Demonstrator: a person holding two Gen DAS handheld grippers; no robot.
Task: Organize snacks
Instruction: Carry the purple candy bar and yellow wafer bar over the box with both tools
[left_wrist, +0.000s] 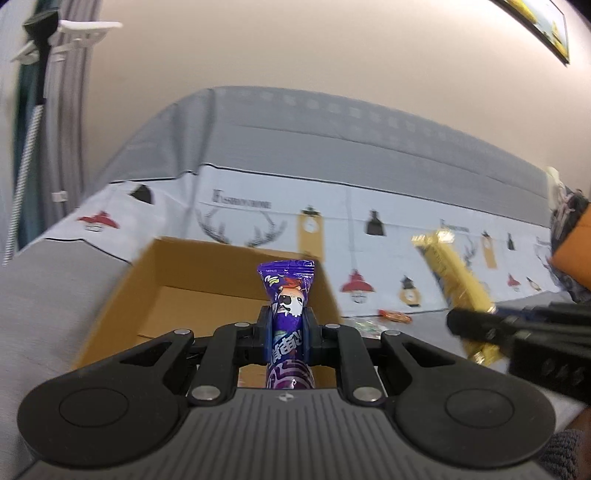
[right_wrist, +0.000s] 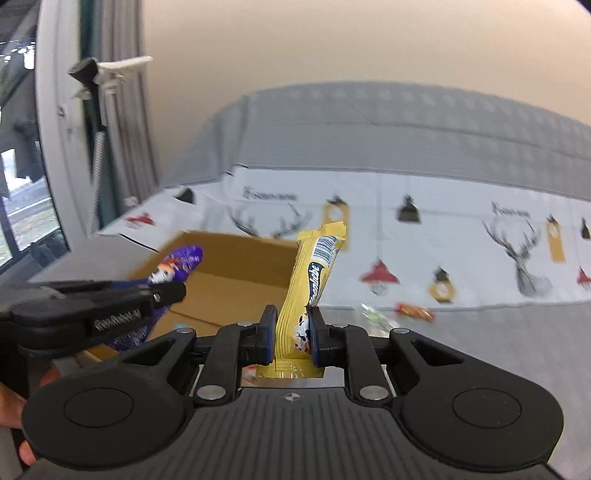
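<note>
My left gripper (left_wrist: 289, 325) is shut on a purple snack packet (left_wrist: 288, 295) and holds it upright above the open cardboard box (left_wrist: 122, 291). My right gripper (right_wrist: 293, 330) is shut on a yellow snack bar (right_wrist: 314, 273) and holds it upright near the box's right wall (right_wrist: 236, 258). In the left wrist view the yellow bar (left_wrist: 454, 273) and the right gripper (left_wrist: 480, 325) show at the right. In the right wrist view the purple packet (right_wrist: 173, 266) and the left gripper (right_wrist: 162, 291) show at the left, over the box.
A small orange candy (left_wrist: 395, 316) and a clear-wrapped sweet (left_wrist: 365, 326) lie on the grey surface right of the box; they also show in the right wrist view (right_wrist: 413, 311). A printed cloth (left_wrist: 258, 206) covers the surface behind. A window and curtain (right_wrist: 110, 110) stand at the left.
</note>
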